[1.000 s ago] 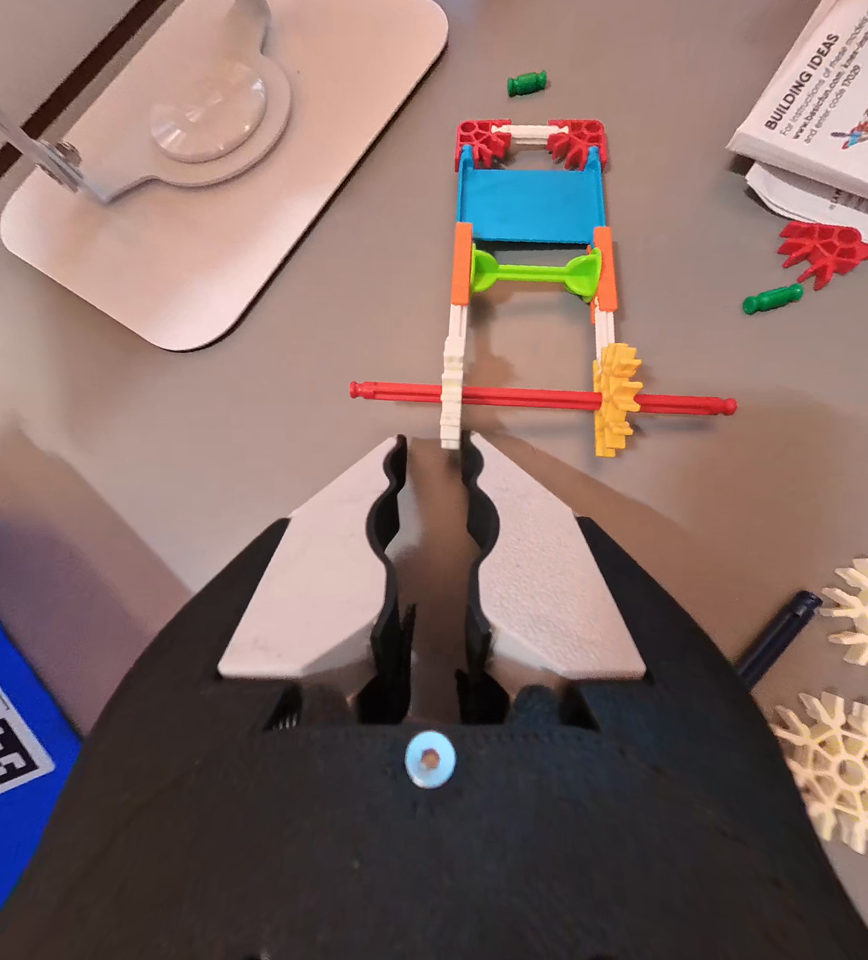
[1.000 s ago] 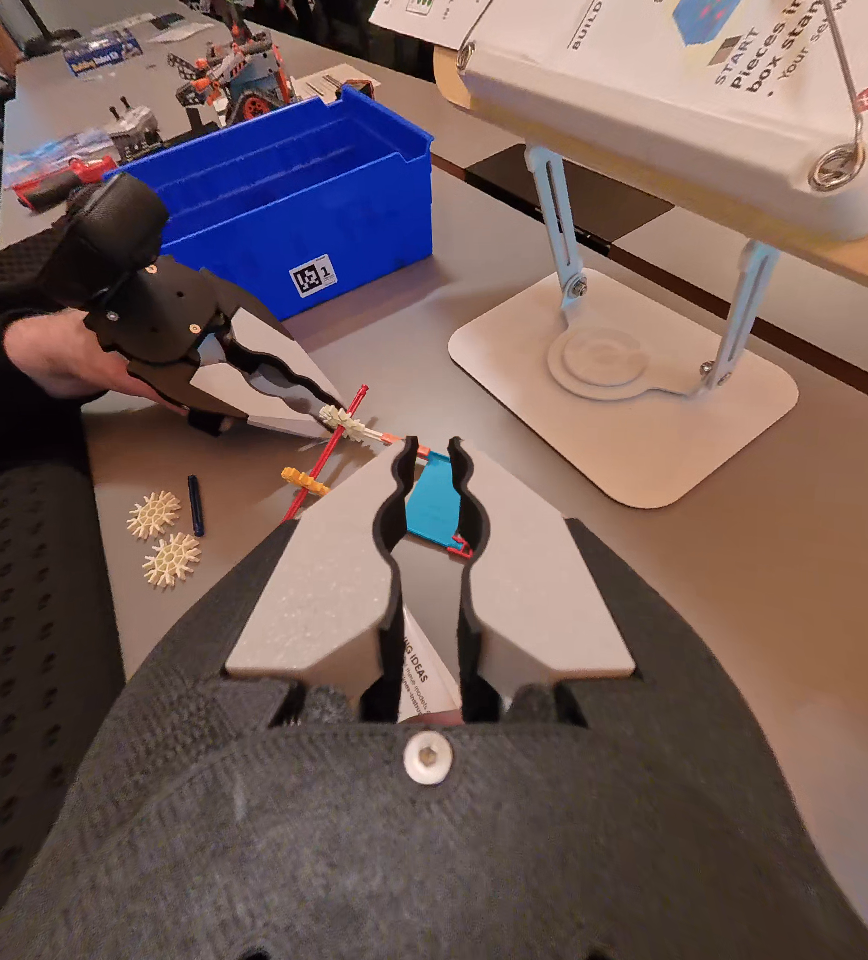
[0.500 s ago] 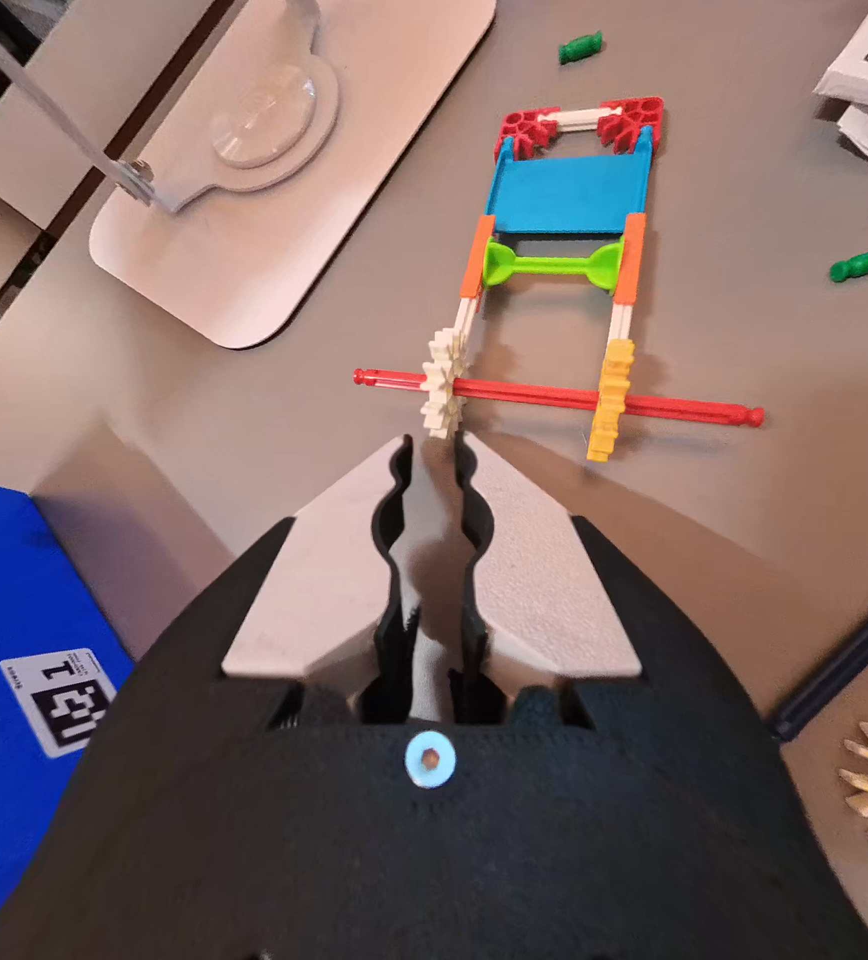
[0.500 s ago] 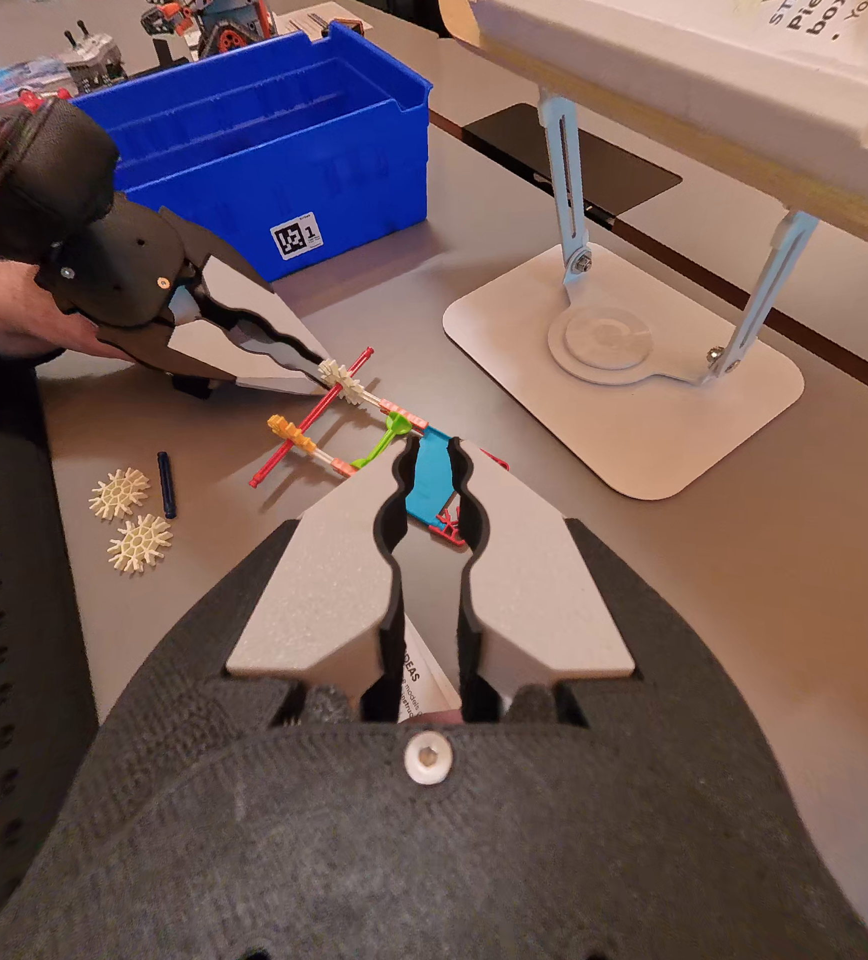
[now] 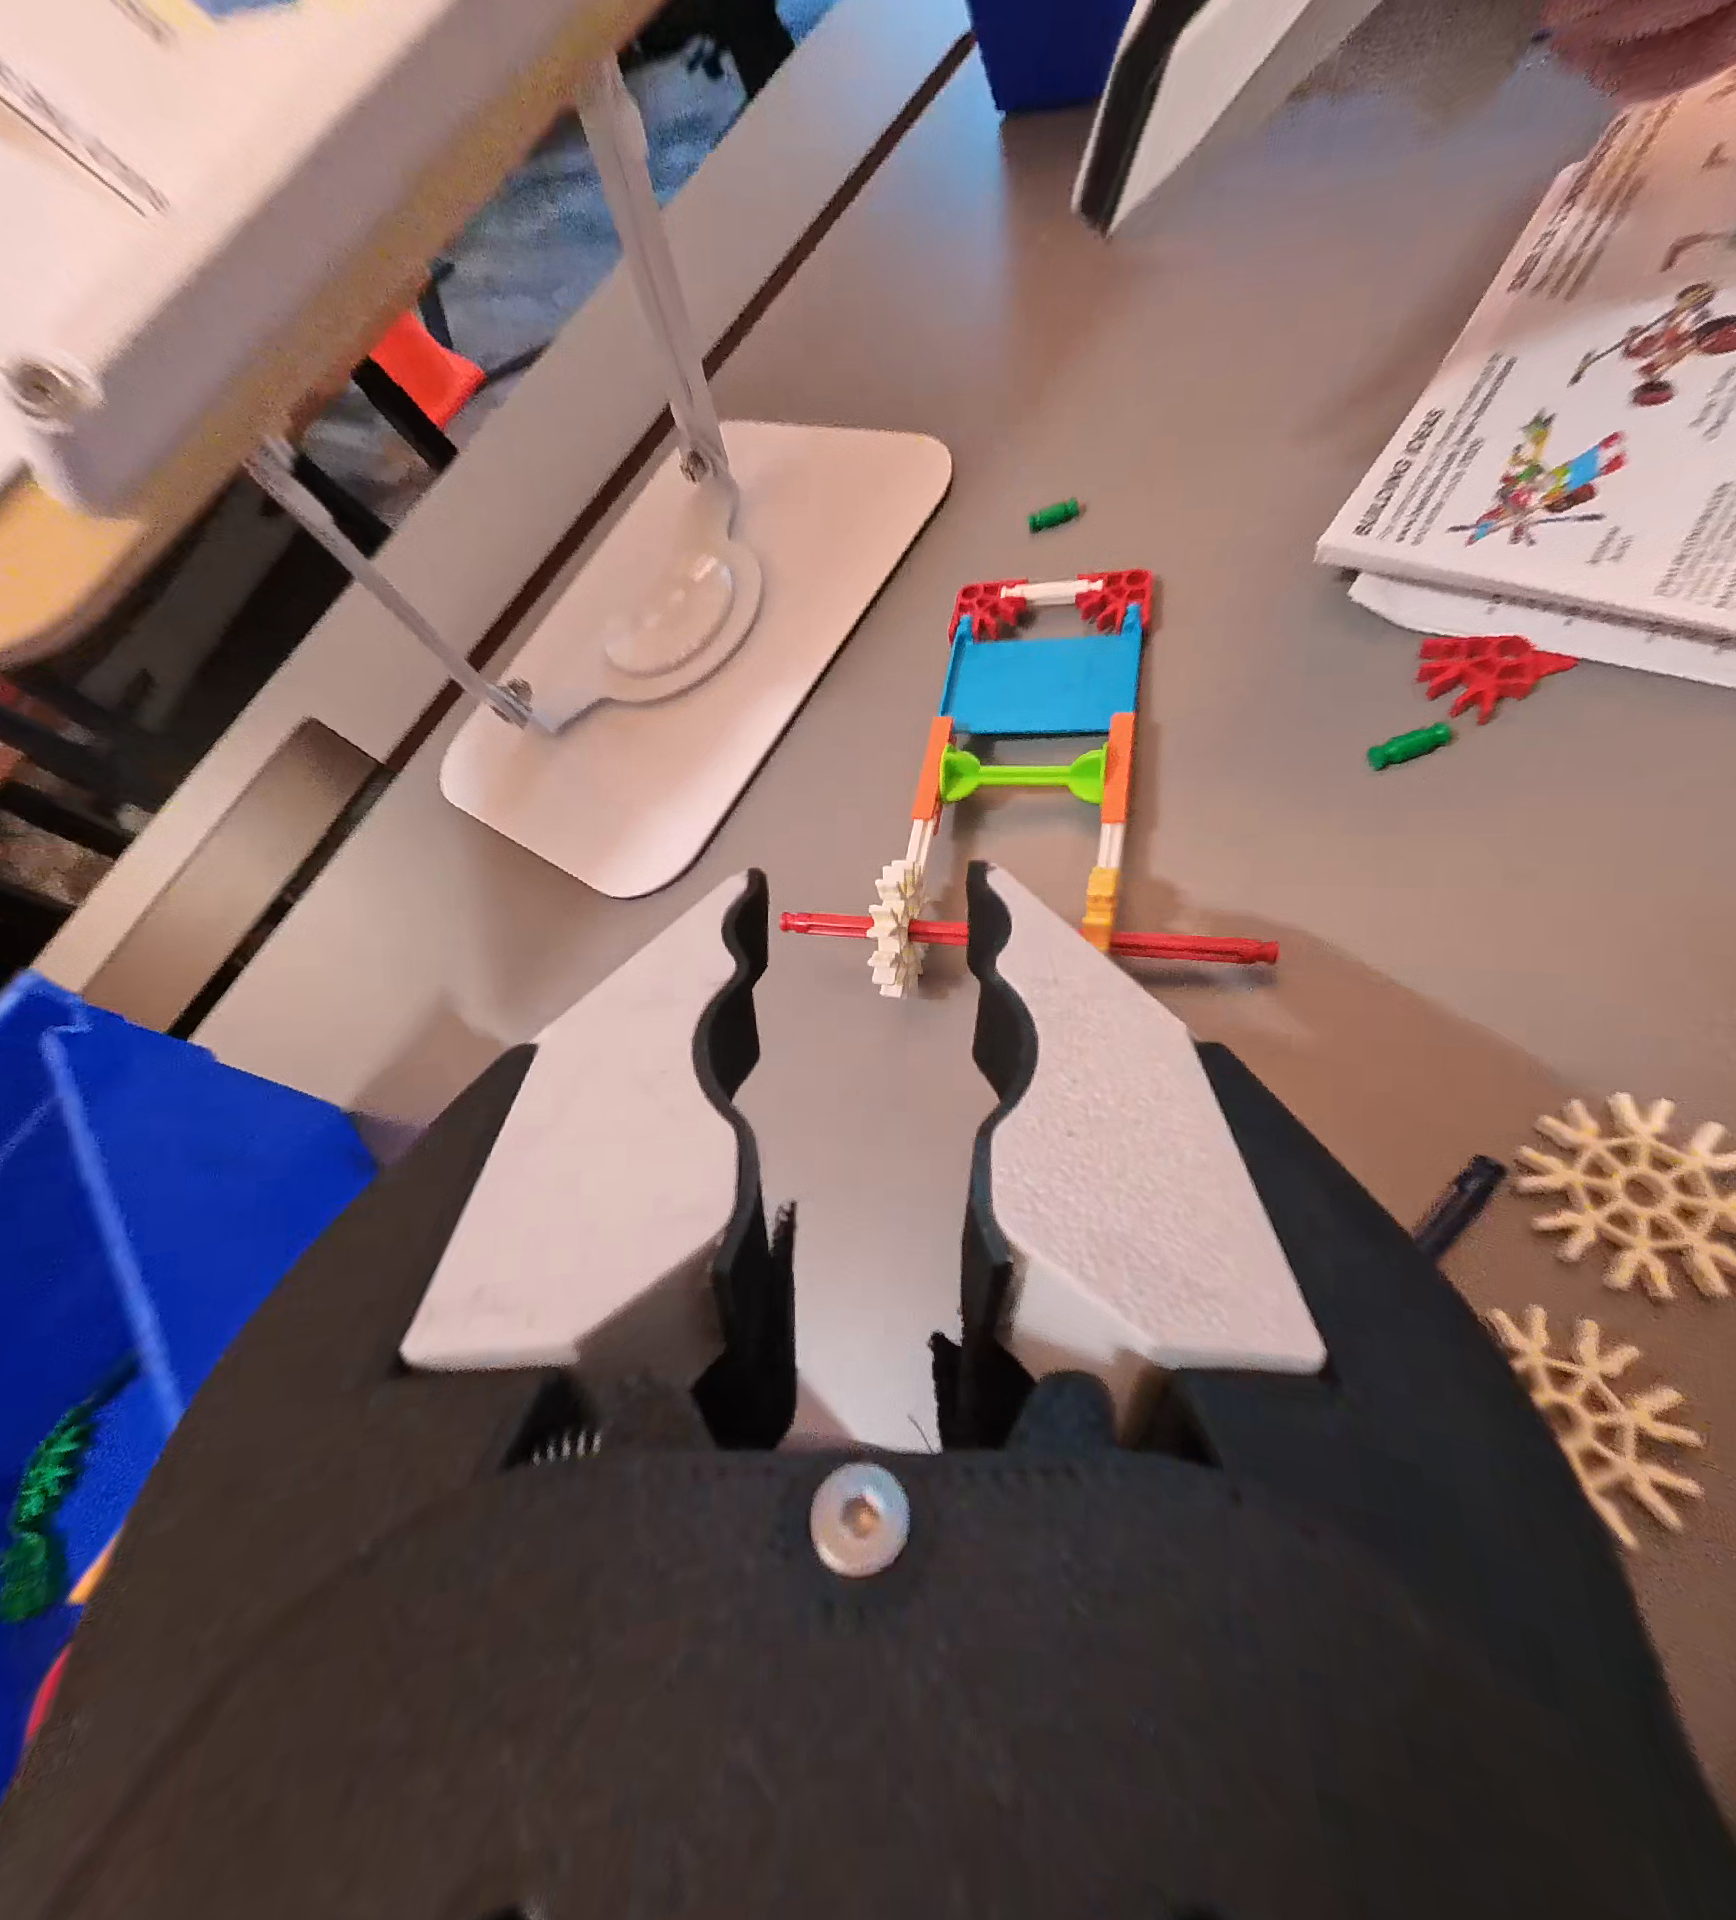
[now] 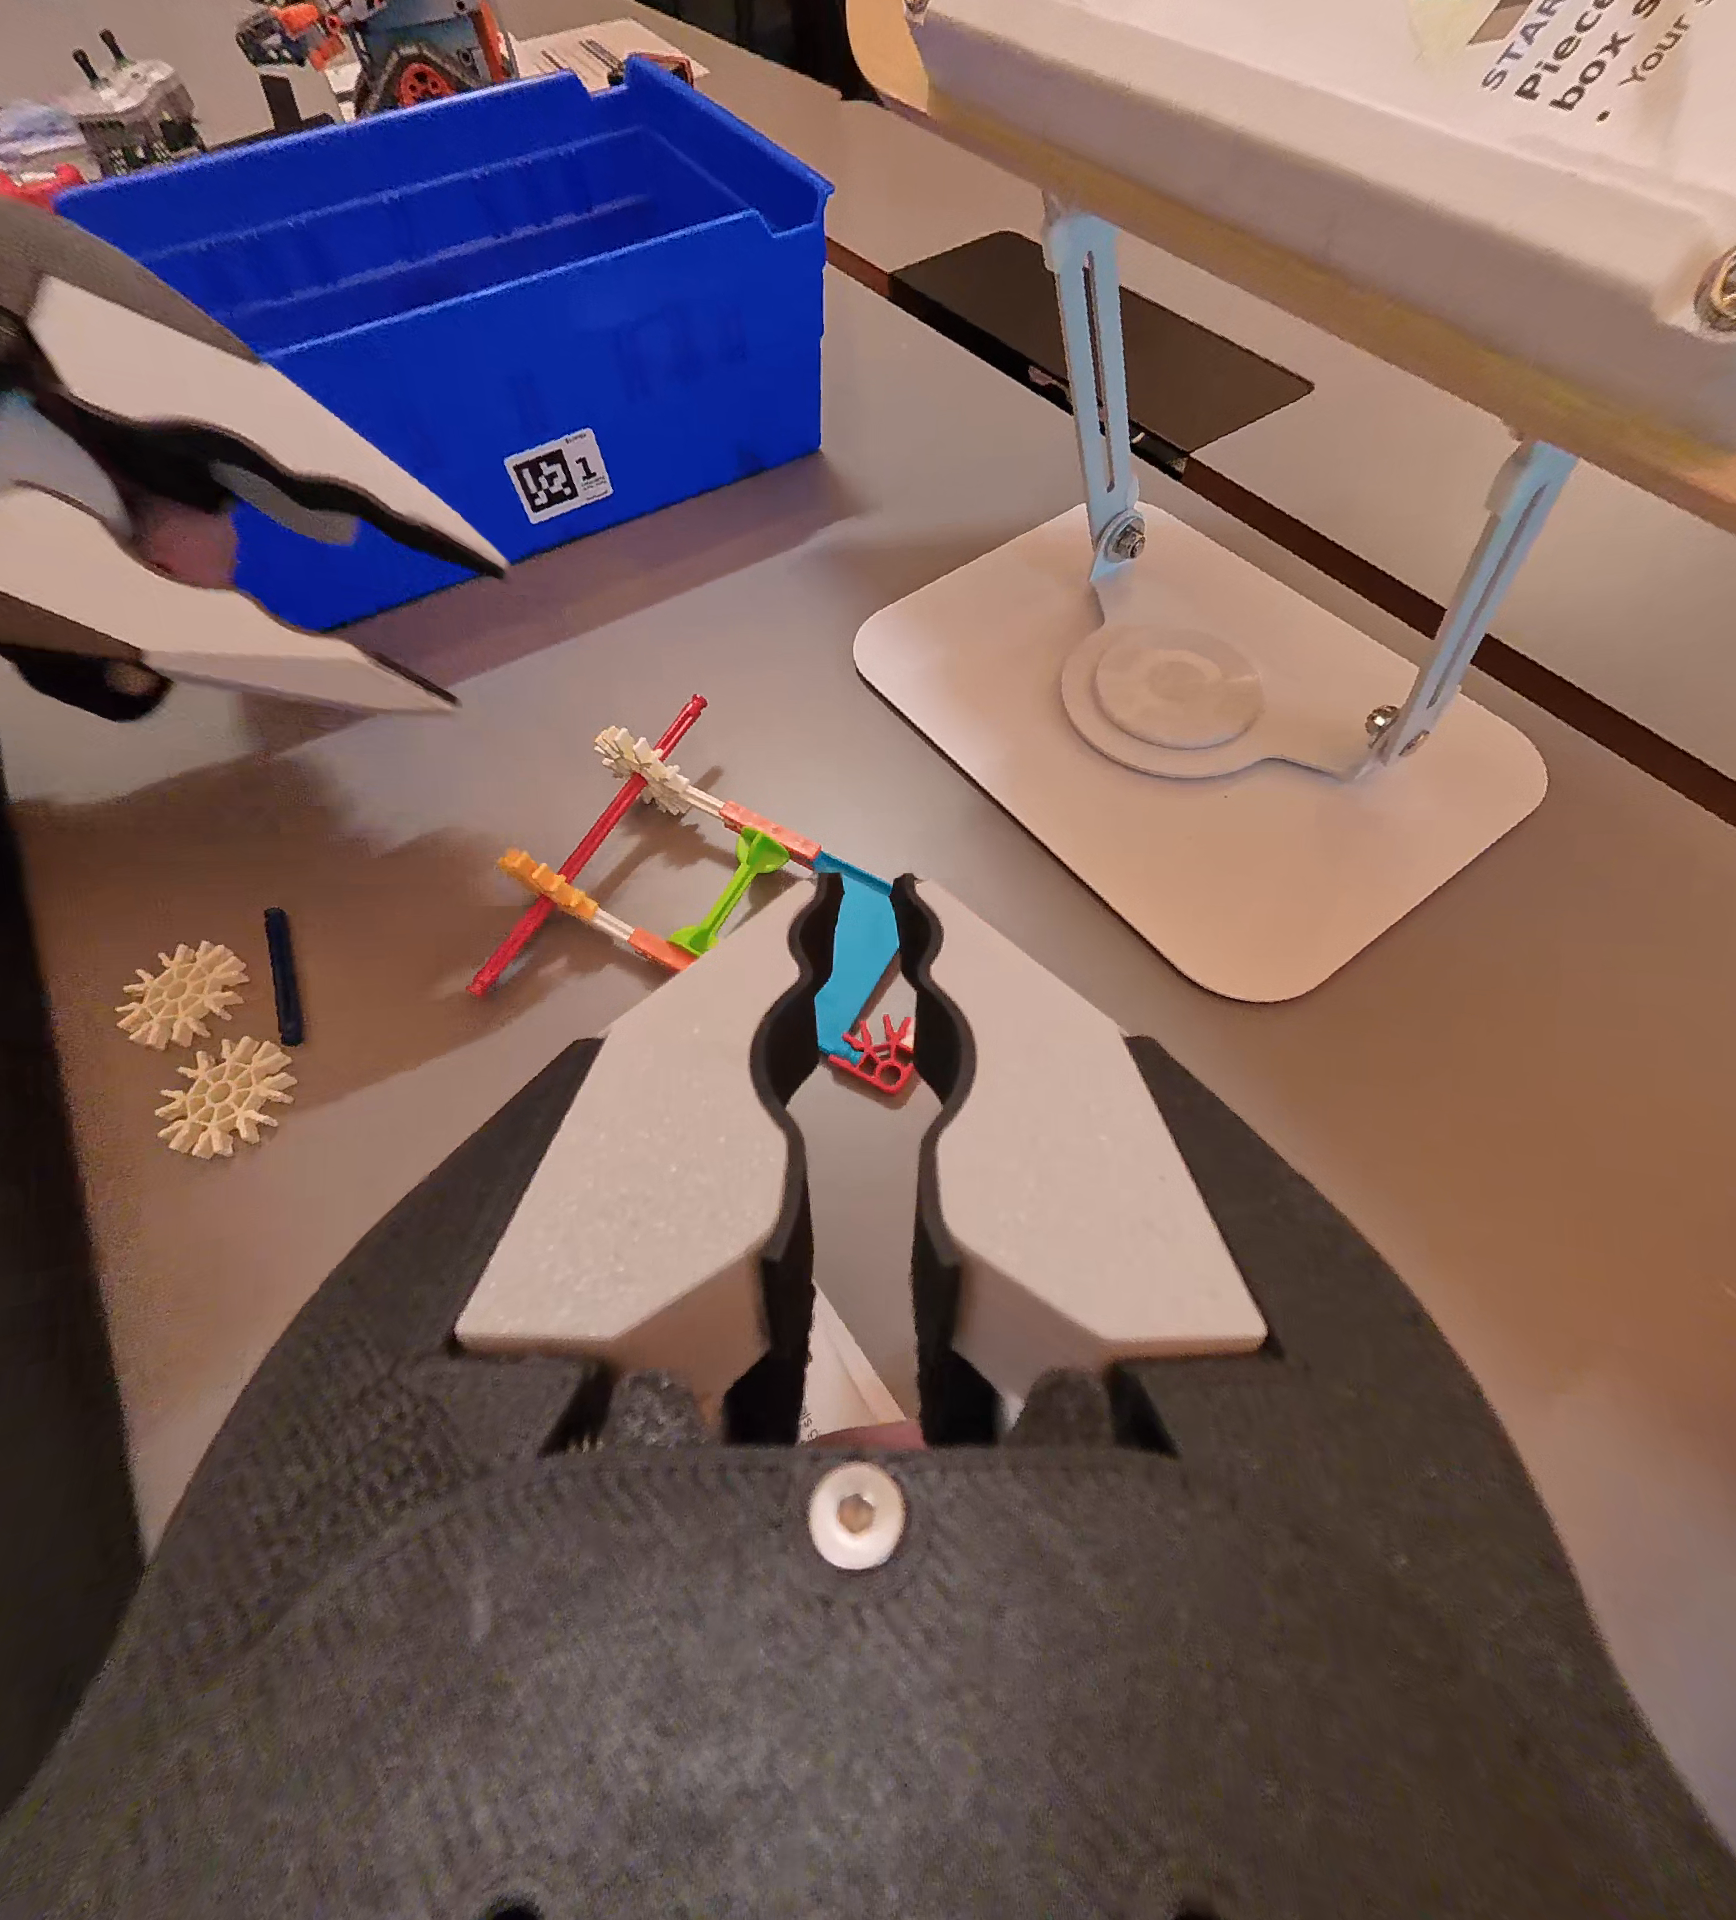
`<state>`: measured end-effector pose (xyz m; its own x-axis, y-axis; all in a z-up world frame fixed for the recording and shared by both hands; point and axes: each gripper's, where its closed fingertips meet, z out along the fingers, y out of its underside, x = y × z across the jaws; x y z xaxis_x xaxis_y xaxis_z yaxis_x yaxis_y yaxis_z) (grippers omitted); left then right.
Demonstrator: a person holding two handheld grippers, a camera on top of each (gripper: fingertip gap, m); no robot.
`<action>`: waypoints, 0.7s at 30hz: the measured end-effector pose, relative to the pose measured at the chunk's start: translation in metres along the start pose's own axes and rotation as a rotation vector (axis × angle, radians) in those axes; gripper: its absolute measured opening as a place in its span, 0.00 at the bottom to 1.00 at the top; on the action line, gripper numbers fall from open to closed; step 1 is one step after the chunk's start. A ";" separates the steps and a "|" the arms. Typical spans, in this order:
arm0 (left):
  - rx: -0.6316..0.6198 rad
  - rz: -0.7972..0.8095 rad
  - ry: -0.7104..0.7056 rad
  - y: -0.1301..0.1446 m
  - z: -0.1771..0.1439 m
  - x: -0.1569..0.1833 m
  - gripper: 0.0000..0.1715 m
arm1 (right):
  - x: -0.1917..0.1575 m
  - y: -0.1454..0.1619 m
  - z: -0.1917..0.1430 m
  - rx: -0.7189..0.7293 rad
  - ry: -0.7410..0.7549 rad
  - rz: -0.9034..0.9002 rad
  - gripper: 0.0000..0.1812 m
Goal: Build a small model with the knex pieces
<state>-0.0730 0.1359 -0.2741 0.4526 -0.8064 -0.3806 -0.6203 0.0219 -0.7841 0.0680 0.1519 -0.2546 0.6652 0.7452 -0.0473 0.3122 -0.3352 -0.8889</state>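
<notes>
Blue bin (image 6: pixel 490 312): mostly hidden | left gripper (image 5: pixel 866 904) fingers wide, empty | right gripper (image 6: pixel 856 888) fingers narrow, empty

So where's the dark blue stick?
The dark blue stick lies flat on the table, at the left in the right wrist view, right beside the two cream snowflake pieces and away from the colourful toy frame.

The left gripper (image 5: pixel 866 894), black-bodied with pale grey wedge fingers and wavy black pads, hangs raised above the table, its jaws spread wide with nothing between them. The right gripper (image 6: pixel 856 881), of the same build, points downward, jaws narrowly parted and gripping nothing.
</notes>
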 end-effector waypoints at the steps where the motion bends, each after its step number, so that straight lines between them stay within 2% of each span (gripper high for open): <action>1: 0.015 0.010 -0.015 -0.004 -0.008 -0.002 0.21 | 0.000 0.000 0.000 -0.001 0.002 -0.003 0.05; 9: 0.043 0.055 -0.138 -0.014 -0.081 -0.029 0.20 | -0.001 0.006 0.006 -0.021 0.005 -0.021 0.05; 14: -0.019 0.072 -0.245 0.004 -0.118 -0.060 0.21 | -0.002 0.007 0.007 -0.025 0.004 -0.030 0.05; 21: -0.136 0.060 -0.351 0.040 -0.151 -0.111 0.20 | -0.006 0.010 0.010 -0.039 -0.011 -0.045 0.05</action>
<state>-0.2446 0.1372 -0.1894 0.5902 -0.5543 -0.5869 -0.7208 -0.0346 -0.6922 0.0601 0.1496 -0.2680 0.6427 0.7661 -0.0124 0.3682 -0.3230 -0.8718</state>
